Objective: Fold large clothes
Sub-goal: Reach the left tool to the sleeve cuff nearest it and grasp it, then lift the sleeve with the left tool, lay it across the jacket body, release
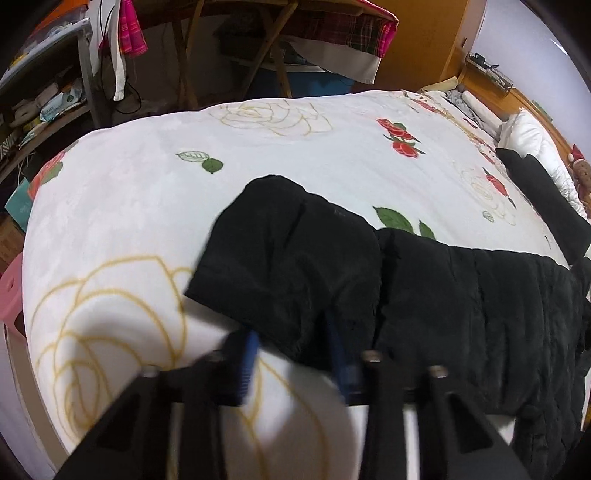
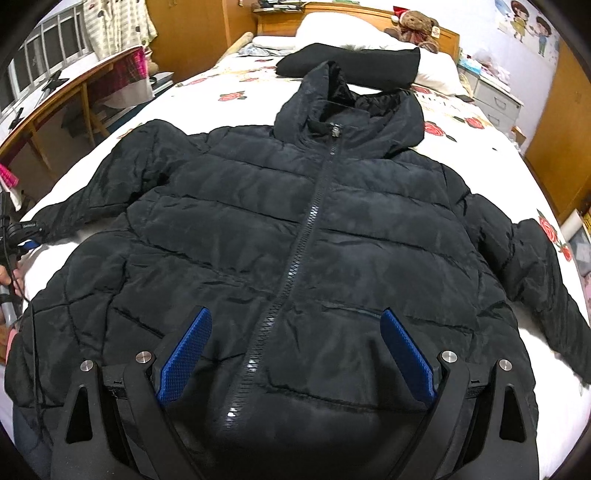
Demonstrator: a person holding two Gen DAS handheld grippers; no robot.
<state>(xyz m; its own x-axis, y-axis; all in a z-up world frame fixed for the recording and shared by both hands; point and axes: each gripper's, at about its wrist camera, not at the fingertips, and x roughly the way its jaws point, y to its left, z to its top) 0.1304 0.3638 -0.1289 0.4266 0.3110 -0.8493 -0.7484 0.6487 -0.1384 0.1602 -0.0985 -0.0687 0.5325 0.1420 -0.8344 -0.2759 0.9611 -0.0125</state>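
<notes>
Right jaws: the right gripper (image 2: 296, 314) stands wide open, blue pads (image 2: 184, 354) far apart, nothing pressed between them
Between the right jaws: the lower front of the black puffer jacket (image 2: 369, 229), with its closed zipper (image 2: 295, 258) running up the middle of the gap
Left jaws: the left gripper (image 1: 291, 332) is narrow, and the picture is blurred
Between the left jaws: the near edge of the jacket's sleeve cuff (image 1: 280, 258); whether the pads press on it I cannot tell
Just ahead of the left jaws: the rest of the cuff, lying flat on the bed cover (image 1: 147, 184), white with red and gold roses
To the right of the left jaws: the quilted body of the jacket
Jacket's place: spread front-up on the bed, both sleeves out to the sides
Beyond the right jaws: the hood (image 2: 351, 110) at the far end of the zipper
Past the hood: a folded black garment (image 2: 369, 62), touching a white pillow (image 2: 436, 74)
Farthest: a teddy bear (image 2: 415, 24) at the headboard
</notes>
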